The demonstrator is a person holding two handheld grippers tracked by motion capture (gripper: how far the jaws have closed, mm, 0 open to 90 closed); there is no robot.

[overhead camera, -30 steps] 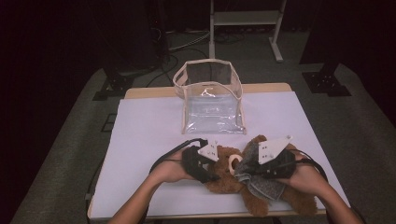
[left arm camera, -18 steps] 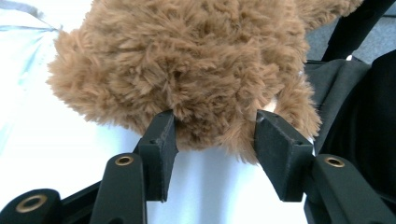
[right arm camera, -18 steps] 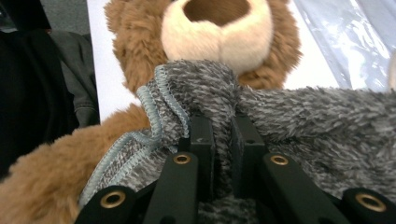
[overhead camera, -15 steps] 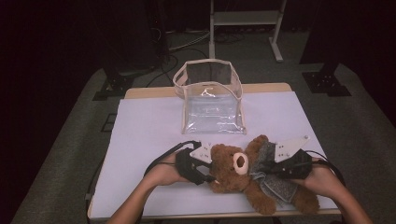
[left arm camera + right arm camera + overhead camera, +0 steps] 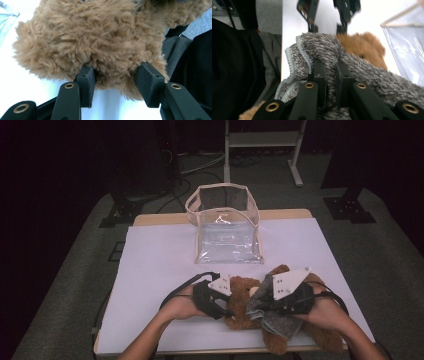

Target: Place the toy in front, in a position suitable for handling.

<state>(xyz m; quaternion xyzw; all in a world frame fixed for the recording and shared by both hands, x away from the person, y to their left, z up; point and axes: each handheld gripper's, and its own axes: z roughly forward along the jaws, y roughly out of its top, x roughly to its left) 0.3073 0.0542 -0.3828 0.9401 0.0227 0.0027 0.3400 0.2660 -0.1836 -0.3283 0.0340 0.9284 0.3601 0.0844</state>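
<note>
Your left gripper has its jaws clamped on a tuft of the teddy bear's head; in the left gripper view the pads are sunk into the brown fur, having just closed in a little further. That grip looks meant to pin the bear in place so it cannot slide while your other hand works the cloth.

Moving right, the bear lies on the white table at its near edge, in front of the clear bag. Its long axis runs slantwise: head toward your left, body and legs trailing toward the near right corner.

Your right gripper is pinched tight on a fold of the grey towel, jaws nearly together with fabric between them. You hold the towel draped across the bear's middle, likely to wrap or dress it.
</note>
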